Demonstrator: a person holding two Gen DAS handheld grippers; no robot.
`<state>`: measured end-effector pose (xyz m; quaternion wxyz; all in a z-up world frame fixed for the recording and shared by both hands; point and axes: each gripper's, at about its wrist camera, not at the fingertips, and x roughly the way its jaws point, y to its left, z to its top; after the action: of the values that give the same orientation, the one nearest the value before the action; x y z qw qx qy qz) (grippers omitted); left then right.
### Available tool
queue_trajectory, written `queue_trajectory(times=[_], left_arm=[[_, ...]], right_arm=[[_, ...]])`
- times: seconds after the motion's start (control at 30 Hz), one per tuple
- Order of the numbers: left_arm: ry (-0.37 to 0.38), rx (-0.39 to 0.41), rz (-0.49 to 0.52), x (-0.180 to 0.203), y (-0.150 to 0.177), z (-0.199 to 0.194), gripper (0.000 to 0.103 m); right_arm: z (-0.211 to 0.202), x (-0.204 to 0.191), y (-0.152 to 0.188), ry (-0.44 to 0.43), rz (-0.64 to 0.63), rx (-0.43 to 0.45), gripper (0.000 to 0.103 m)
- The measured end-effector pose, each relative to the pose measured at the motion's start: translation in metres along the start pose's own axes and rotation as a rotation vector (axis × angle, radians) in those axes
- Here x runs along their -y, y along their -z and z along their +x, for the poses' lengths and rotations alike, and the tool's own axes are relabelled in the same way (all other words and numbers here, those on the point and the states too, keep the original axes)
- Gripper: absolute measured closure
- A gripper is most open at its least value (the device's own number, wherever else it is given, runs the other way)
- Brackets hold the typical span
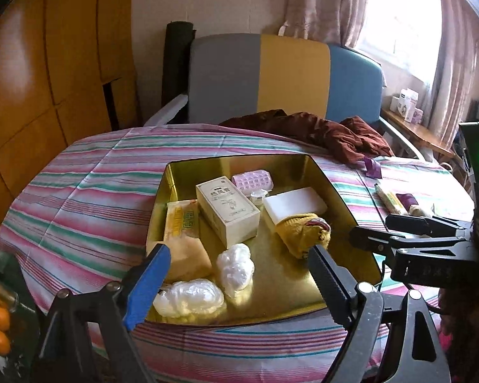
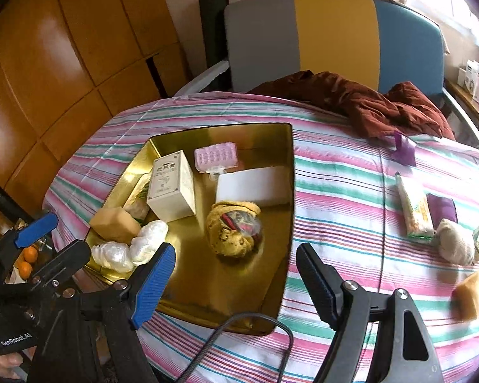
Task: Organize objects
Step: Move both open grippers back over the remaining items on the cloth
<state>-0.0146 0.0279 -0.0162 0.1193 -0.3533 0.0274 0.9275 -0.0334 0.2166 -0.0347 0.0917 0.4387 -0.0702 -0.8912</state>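
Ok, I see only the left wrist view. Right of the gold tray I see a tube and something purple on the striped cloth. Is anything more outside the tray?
Observer: Yes, a tan block lies alone on the striped cloth, nearer to us than the tube.
Operator: And beside the tube?
Observer: A pale rolled sock sits at its near end, by the purple packet.
Operator: Does the right gripper hold anything?
Observer: No, it is open and empty, above the tray's right edge.
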Motion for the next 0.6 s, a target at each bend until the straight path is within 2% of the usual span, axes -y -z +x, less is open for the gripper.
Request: queue_trajectory(times=[0.6], left_arm=[[0.068, -0.028, 0.071, 0.029, 0.000, 0.011, 0.014]], right_arm=[[-0.008, 0.086, 0.025, 0.085, 0.215, -0.040, 0.024]])
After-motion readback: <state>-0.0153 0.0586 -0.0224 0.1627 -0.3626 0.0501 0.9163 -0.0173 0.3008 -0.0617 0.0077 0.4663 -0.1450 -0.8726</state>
